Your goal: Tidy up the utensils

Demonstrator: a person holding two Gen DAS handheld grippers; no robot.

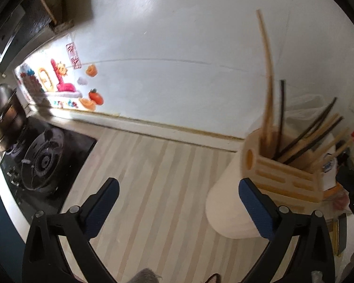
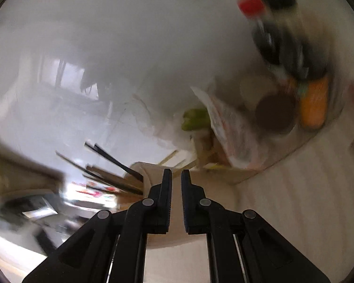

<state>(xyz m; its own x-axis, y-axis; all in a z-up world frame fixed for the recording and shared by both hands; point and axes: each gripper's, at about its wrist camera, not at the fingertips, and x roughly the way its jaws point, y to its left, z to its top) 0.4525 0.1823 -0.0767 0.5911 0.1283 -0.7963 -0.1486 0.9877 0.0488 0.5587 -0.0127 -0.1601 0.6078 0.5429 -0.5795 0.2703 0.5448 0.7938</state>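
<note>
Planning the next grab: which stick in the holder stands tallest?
The pale curved wooden stick, rising far above the dark chopsticks in the beige holder.

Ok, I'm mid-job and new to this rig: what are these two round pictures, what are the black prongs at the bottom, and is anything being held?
A person carries a two-finger gripper in each hand, each with a fisheye camera looking along its fingers. The left view shows the left gripper wide open and empty above a striped counter, beside a paper towel roll. A beige utensil holder filled with chopsticks sits there, with a gas stove far left. The right view is blurred: the right gripper is nearly shut with nothing visible between its fingers, near the same holder; bottles stand beyond.
</note>
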